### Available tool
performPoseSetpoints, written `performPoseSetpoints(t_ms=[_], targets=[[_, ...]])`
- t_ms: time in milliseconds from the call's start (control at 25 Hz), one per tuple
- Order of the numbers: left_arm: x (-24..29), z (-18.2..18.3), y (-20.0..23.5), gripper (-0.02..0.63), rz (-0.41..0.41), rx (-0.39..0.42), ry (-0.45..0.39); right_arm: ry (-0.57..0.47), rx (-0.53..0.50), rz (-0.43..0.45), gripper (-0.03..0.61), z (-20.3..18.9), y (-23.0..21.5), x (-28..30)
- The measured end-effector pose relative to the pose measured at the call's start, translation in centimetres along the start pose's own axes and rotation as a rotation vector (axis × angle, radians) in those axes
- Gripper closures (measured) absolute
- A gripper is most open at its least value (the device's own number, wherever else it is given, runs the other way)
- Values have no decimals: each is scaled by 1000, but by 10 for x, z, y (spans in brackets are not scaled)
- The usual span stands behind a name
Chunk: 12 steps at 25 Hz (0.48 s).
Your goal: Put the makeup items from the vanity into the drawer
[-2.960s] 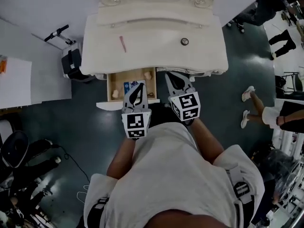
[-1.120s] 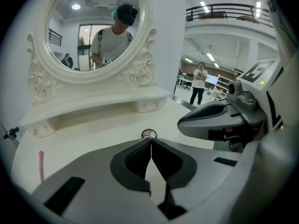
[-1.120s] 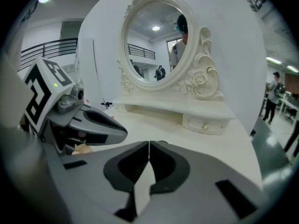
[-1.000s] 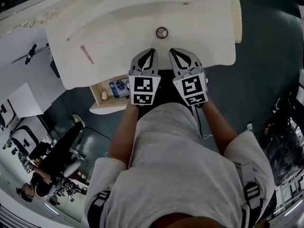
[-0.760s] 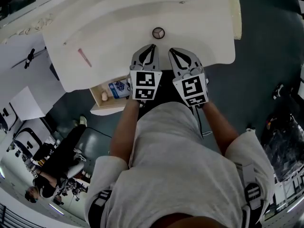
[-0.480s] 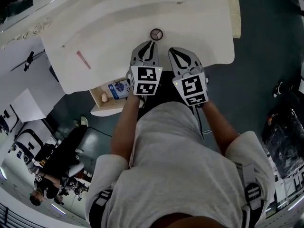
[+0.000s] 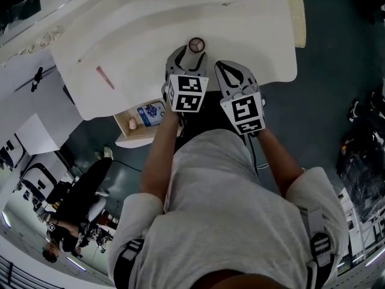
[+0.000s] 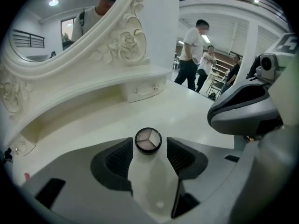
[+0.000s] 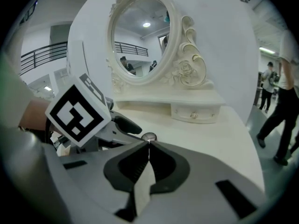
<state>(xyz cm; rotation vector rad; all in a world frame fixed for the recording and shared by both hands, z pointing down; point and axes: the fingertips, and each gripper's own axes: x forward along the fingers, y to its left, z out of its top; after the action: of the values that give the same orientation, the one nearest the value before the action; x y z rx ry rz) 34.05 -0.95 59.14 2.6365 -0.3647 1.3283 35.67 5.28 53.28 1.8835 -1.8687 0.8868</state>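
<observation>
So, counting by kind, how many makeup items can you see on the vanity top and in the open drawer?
round compact: 1
pink stick: 1
blue and white packet: 1
small beige piece: 1
Total: 4 in view, 2 on the top and 2 in the drawer.

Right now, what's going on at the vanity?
The person's left gripper, its jaws just opened, frames the round eyeshadow compact on the vanity top, not yet gripping it. The right gripper is shut and empty beside it. The drawer stands open with items inside; a pink stick lies on the vanity top.
</observation>
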Motion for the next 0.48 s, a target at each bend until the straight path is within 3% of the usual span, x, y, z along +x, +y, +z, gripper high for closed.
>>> performPoseSetpoints(t_ms=[480], targets=[[24, -6, 1, 402, 4, 28, 49, 15, 2, -22, 563, -7, -11, -7]])
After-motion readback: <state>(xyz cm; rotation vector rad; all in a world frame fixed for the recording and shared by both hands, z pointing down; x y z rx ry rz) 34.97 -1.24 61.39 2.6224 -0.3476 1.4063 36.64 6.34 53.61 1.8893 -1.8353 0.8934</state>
